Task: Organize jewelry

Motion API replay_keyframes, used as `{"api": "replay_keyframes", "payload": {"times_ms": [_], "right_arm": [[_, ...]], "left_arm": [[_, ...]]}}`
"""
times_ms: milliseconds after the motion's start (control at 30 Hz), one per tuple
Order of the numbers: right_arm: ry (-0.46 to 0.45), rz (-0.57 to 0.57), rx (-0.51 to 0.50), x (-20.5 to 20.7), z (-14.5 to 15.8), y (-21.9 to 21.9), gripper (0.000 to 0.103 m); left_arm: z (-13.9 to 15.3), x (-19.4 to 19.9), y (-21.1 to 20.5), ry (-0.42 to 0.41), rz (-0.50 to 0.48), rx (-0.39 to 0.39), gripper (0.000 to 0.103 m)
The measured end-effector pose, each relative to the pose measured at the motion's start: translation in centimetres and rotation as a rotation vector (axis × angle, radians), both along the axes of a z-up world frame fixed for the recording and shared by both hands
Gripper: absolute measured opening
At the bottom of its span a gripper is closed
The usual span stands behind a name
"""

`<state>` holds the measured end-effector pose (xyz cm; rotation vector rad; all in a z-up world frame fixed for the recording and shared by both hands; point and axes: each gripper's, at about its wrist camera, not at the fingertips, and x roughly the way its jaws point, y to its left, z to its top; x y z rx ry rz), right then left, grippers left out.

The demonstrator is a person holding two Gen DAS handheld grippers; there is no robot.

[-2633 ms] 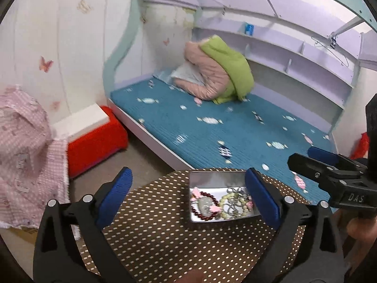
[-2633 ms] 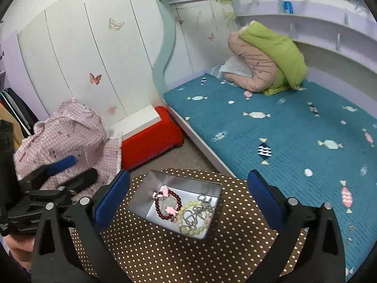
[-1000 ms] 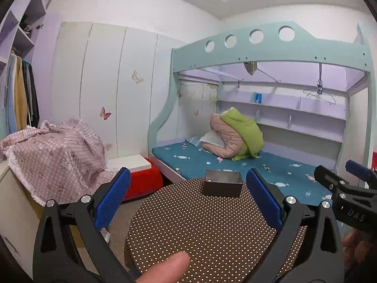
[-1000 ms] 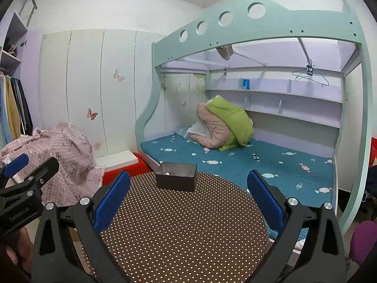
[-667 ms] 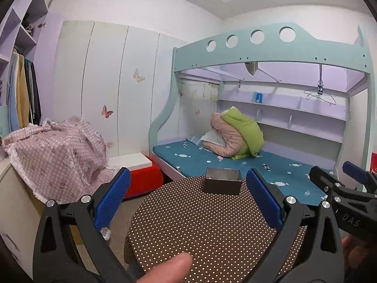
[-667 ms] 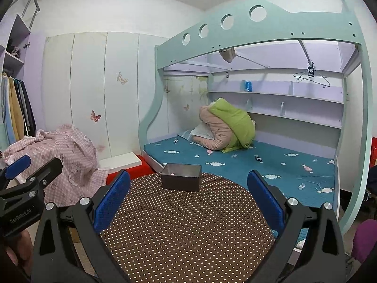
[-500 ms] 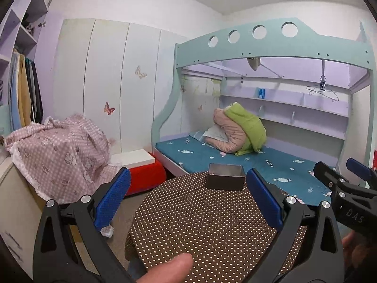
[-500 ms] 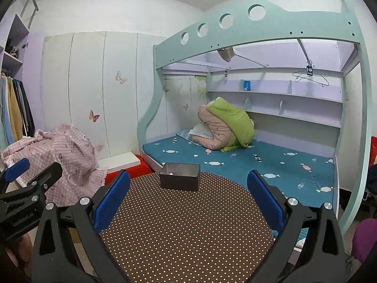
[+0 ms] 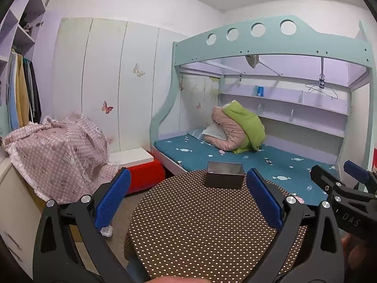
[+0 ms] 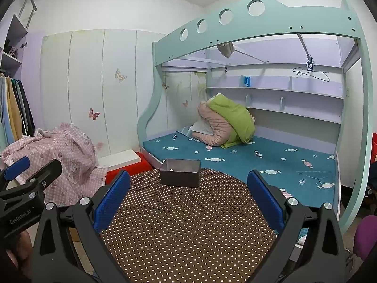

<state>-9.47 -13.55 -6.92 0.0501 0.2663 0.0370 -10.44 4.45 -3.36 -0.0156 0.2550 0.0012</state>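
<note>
A dark metal jewelry box (image 9: 224,175) (image 10: 180,172) stands at the far edge of a round brown table with white dots (image 9: 202,226) (image 10: 186,226). From this low angle its contents are hidden, apart from a pale scrap at the rim in the right wrist view. My left gripper (image 9: 187,194) is open, empty, and held back over the table's near side. My right gripper (image 10: 186,194) is open and empty as well, level with the left one. Each gripper shows at the edge of the other's view.
A bunk bed with a teal mattress (image 10: 271,160) and a pink and green bundle of bedding (image 10: 223,122) lies behind the table. A red box with a white lid (image 9: 139,165) and a pink checked cloth (image 9: 56,151) are at the left. A fingertip (image 9: 179,279) shows at the bottom.
Both grippers pulled back and down from above the box; the jewelry seen inside it earlier is now out of sight. In the last second the views barely shift.
</note>
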Motion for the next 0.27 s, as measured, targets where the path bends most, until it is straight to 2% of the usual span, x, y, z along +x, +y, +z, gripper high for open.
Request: {"api": "replay_keyframes", "payload": {"times_ms": [267], "right_arm": [[0.008,-0.001,0.002,0.17,-0.12,0.02,0.096]], "left_arm": [[0.00,0.09,-0.35,0.001,0.012,0.023,0.098]]}}
